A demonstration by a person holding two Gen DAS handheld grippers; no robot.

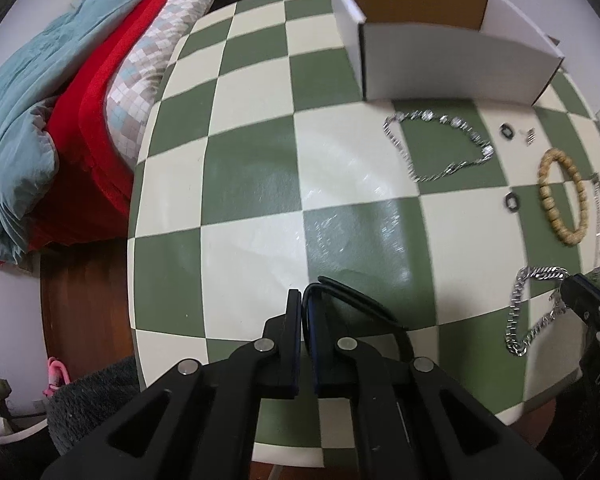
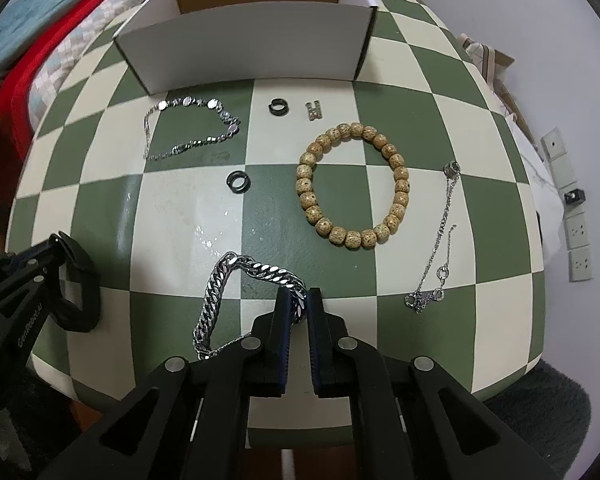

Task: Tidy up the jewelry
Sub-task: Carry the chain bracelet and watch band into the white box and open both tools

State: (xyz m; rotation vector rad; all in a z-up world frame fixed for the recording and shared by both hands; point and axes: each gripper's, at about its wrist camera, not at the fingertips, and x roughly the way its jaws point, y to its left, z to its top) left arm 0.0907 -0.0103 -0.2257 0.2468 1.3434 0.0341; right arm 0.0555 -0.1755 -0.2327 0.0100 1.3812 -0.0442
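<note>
My left gripper [image 1: 306, 298] is shut on a black band bracelet [image 1: 364, 304] near the table's front edge; it also shows in the right wrist view [image 2: 80, 280]. My right gripper [image 2: 299, 296] is shut on a thick silver curb-chain bracelet [image 2: 220, 288], also seen in the left wrist view [image 1: 520, 312]. A white open cardboard box [image 2: 244, 52] stands at the back of the table. In front of it lie a silver disc-link bracelet [image 2: 180, 132], two black rings [image 2: 277, 106] [image 2: 238, 181], an H-shaped charm [image 2: 313, 109], a wooden bead bracelet [image 2: 396, 168] and a thin silver chain [image 2: 440, 256].
The round table [image 2: 180, 220] has a green and cream checkered top. A bed with red and blue covers [image 1: 60, 100] lies to the left. A dark fuzzy stool [image 1: 88, 400] is below the table's front. Wall sockets [image 2: 578, 236] are at the right.
</note>
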